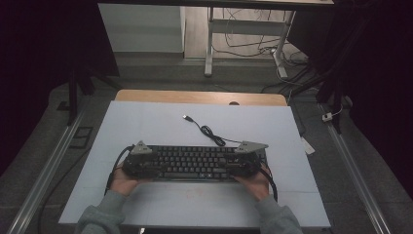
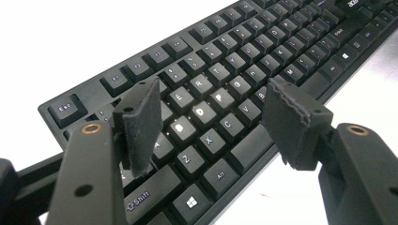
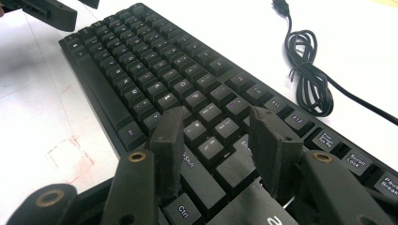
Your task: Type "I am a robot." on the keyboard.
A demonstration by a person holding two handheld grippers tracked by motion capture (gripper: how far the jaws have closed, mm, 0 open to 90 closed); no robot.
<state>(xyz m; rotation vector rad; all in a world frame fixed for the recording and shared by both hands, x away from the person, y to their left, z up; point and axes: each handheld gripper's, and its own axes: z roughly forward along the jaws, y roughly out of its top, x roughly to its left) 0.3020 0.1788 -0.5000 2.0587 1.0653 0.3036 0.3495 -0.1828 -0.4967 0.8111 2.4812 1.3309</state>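
Grippers, left and right, are hovering released over keyboard ends; I'm risking pads snagging keycaps, dragging it.

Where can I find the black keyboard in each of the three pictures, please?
High view: keyboard lies at lower centre on the white table.
Left gripper view: it runs diagonally behind the jaws.
Right gripper view: it stretches toward upper left.
Shared landmark: the space bar.
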